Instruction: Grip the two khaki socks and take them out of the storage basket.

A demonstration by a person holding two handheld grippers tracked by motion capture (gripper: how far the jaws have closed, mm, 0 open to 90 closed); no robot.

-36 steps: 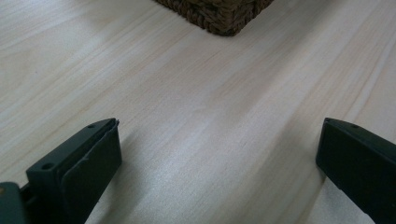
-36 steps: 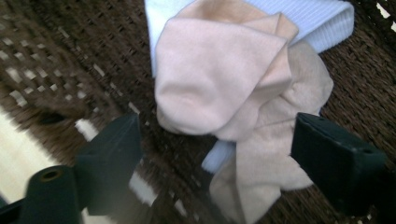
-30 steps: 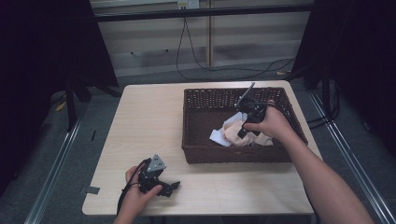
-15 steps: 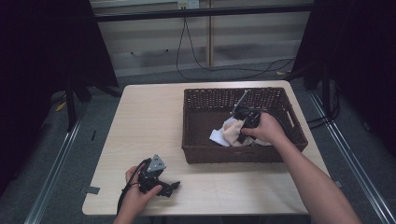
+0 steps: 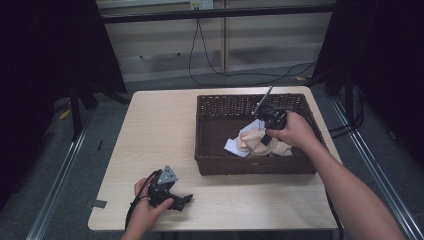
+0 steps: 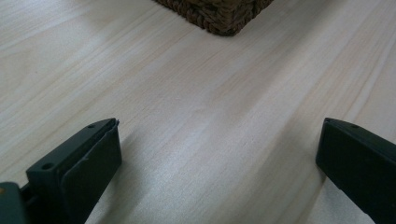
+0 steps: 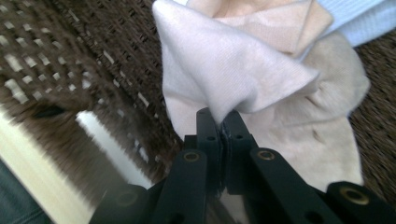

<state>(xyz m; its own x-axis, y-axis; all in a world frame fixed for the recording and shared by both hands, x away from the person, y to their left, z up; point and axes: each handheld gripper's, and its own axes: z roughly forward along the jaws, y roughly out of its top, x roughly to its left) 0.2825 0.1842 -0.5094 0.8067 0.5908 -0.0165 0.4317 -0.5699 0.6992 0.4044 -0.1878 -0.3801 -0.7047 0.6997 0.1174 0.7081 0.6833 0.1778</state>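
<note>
the step in hand is the pick-up: the right gripper (image 5: 265,138) has just been closing and its jaws now pinch a fold of the beige cloth (image 7: 243,79), lying in the wicker basket (image 5: 250,165) at 3 o'clock on the table (image 5: 160,130). the left gripper (image 5: 181,201) rests at 7 o'clock, jaws apart and empty. next, i'd judge, lift the cloth clear of the rim

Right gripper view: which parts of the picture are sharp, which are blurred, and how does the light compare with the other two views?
Right gripper view: the beige cloth pinched in the right gripper is sharp, the wicker basket smeared. Left gripper view: soft glare on the table, the near jaws slightly soft. High view: dim, surroundings nearly black.
</note>
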